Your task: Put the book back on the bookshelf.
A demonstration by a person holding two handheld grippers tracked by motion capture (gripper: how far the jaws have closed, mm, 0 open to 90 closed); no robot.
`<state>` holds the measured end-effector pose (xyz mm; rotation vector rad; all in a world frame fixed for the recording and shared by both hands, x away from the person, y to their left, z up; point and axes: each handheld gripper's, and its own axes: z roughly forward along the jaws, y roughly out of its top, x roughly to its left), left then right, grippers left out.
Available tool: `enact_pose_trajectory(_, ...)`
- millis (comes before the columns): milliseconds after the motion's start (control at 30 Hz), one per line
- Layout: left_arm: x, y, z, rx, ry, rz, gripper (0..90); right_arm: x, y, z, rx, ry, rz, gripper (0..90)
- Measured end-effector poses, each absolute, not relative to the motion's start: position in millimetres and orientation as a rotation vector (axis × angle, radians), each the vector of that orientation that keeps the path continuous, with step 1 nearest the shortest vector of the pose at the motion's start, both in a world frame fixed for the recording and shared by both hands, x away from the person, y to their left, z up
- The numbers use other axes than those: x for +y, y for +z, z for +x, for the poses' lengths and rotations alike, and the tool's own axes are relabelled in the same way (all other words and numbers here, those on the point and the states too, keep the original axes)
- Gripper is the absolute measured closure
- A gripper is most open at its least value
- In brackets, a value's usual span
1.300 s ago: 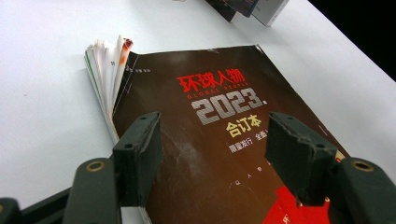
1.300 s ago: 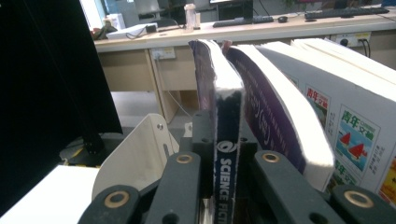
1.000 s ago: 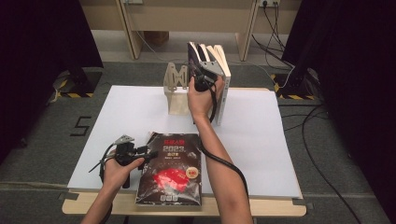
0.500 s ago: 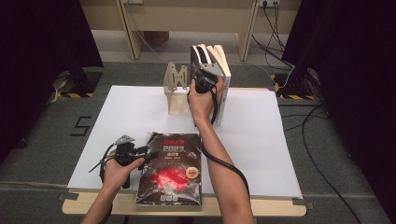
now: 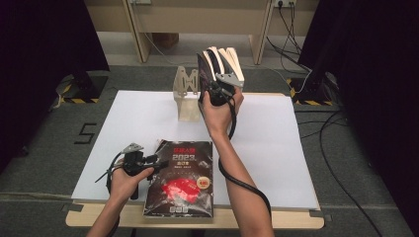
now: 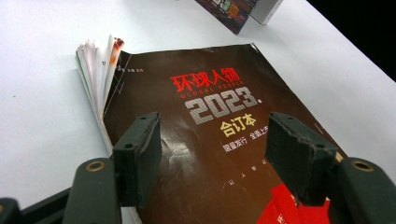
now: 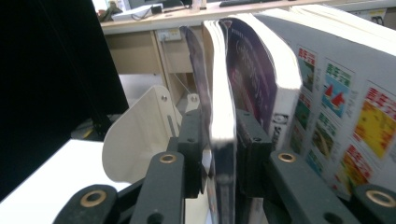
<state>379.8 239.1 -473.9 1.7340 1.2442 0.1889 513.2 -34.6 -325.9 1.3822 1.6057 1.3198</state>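
A dark magazine [image 5: 180,180] with red and silver cover print lies flat at the table's front edge. My left gripper [image 5: 159,165] hovers at its left side, and in the left gripper view its jaws [image 6: 215,123] stand open over the cover [image 6: 210,177]. At the back, several books [image 5: 225,59] stand beside a cream bookend [image 5: 187,96]. My right gripper [image 5: 213,89] reaches in among them. A thin standing book [image 7: 222,116] sits between its jaws [image 7: 219,123], which have just been opening and no longer clamp it. A thicker purple book [image 7: 266,70] leans on the right.
The white table top [image 5: 296,148] lies open to the right of my right arm. A book with a colourful back cover [image 7: 336,93] stands at the right of the row. A wooden desk frame [image 5: 197,15] and floor cables [image 5: 341,163] lie beyond the table.
The right jaws have spread apart around the thin book. The standing books now fan out more at the top. The left hand and the magazine have stayed put.
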Motion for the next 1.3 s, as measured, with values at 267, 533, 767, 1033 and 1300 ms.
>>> enact_pose_trajectory(267,238,-475,380,1.245,0.184,1.737,35.7,-41,-327,506,1.639,1.271,1.410,79.0)
enact_pose_trajectory(533,236,-476,380,1.241,0.178,1.749,35.7,-44,-325,512,1.667,1.230,1.446,81.2)
enact_pose_trajectory(767,236,-476,380,1.240,0.177,1.746,35.7,-45,-320,515,1.684,1.174,1.494,83.9)
enact_pose_trajectory(1033,235,-476,380,1.235,0.171,1.753,35.9,-43,-319,515,1.681,1.175,1.495,84.2)
enact_pose_trajectory(1300,237,-474,380,1.236,0.179,1.744,36.1,-41,-320,517,1.659,1.225,1.466,84.7)
